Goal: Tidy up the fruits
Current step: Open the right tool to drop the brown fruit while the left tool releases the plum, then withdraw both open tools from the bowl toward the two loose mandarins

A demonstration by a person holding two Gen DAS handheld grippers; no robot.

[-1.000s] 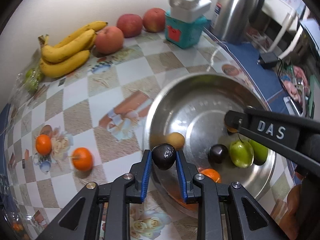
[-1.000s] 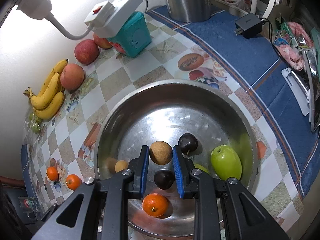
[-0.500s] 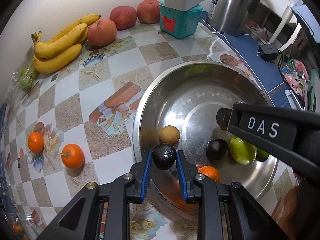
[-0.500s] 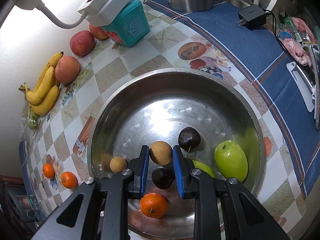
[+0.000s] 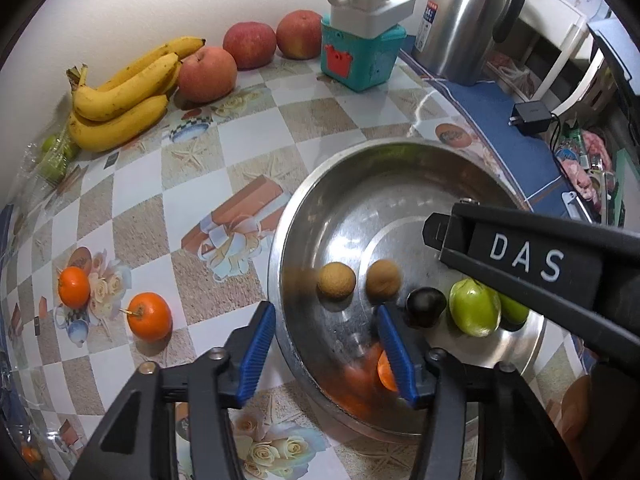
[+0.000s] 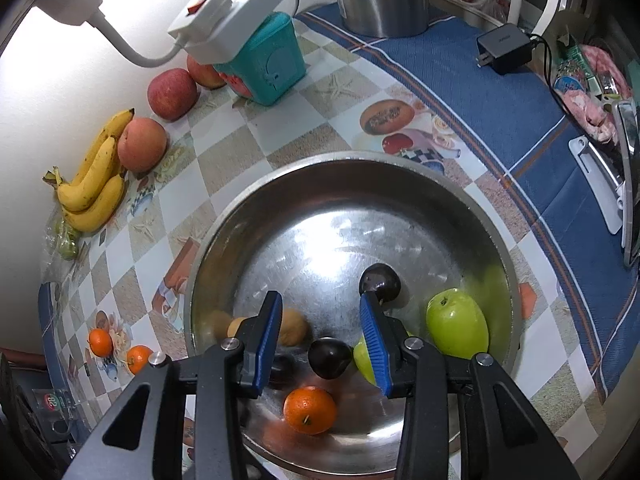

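A steel bowl holds two tan round fruits, dark plums, green apples and an orange. My left gripper is open and empty over the bowl's near rim. My right gripper is open and empty above the bowl, over a plum; its arm crosses the left wrist view.
On the checkered tablecloth lie two oranges, bananas, three red apples, a teal box with a white power strip, a steel kettle and a black charger.
Both grippers have opened. The left let go of its dark plum and the right let go of its tan fruit; both fruits now lie in the bowl.
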